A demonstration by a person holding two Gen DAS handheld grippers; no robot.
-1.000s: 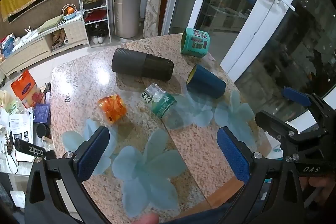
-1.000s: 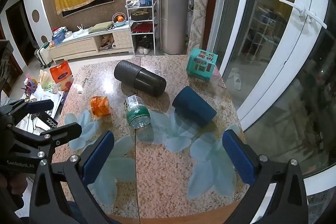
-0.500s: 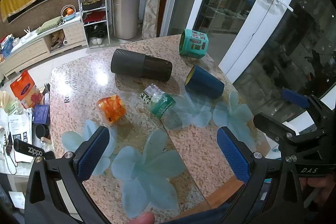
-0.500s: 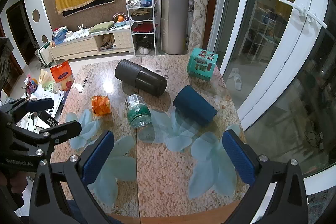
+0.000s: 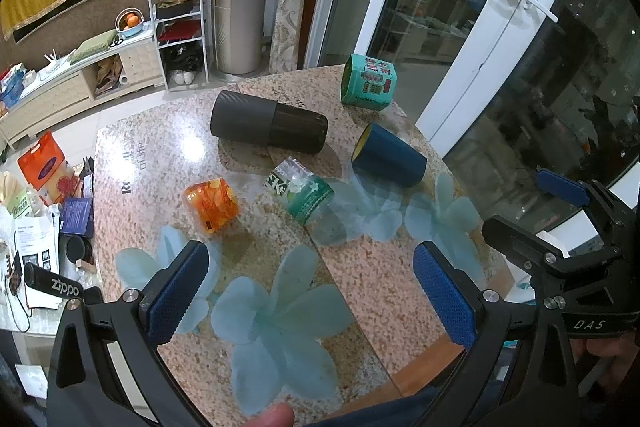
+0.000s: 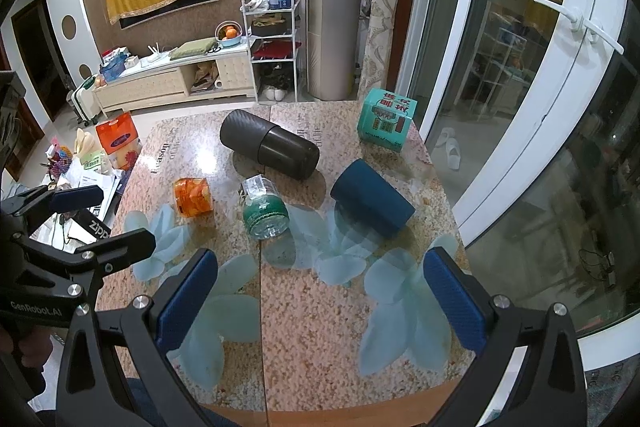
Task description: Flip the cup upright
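Blue cup (image 5: 389, 160) lies on its side, right of frame centre on the granite table (image 5: 160, 163), yellow-lined mouth toward the black flask (image 5: 268, 125). Left gripper (image 5: 308, 297) and right gripper (image 6: 320, 301) both spread wide, holding nothing, low in frame.

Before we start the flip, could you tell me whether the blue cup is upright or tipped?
Tipped: the blue cup lies on its side on the table.
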